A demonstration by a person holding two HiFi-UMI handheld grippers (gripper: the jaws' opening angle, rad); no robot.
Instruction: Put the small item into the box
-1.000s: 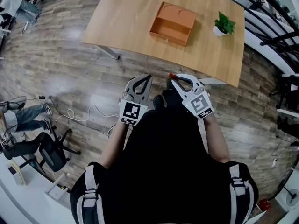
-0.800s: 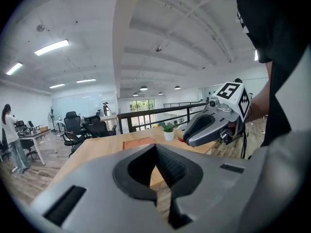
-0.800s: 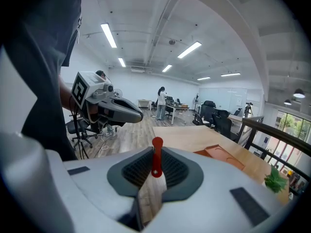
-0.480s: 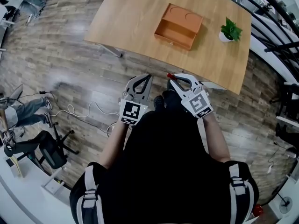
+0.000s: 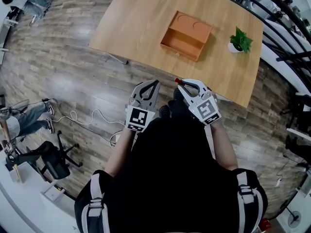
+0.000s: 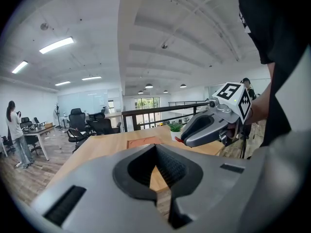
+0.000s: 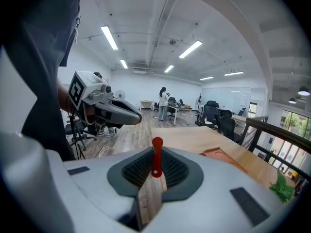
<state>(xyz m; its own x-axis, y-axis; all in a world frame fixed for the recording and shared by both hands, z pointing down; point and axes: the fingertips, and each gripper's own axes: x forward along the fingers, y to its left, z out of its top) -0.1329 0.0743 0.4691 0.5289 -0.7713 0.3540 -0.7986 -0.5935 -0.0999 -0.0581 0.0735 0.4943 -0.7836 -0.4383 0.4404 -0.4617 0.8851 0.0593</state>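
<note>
An orange open box (image 5: 186, 34) lies on the wooden table (image 5: 136, 23), well ahead of both grippers. Both are held close to the person's chest, over the floor short of the table's near edge. My right gripper (image 5: 179, 81) is shut on a small red item (image 7: 156, 157) that stands upright between its pads, its round end poking past the tips. My left gripper (image 5: 156, 82) is shut with nothing in it. The box (image 7: 221, 154) shows low and to the right in the right gripper view, and the box (image 6: 144, 141) shows just above the jaws in the left gripper view.
A small potted plant (image 5: 240, 40) stands on the table to the right of the box. A white cable (image 5: 92, 118) trails on the wooden floor at left, near a black office chair (image 5: 48, 159) and a seated person's legs (image 5: 24, 118). A dark railing (image 5: 286, 23) runs along the right.
The table and box have slid a little lower and to the right in the head view, so they are nearer. Both grippers keep the same pose, the red item still held.
</note>
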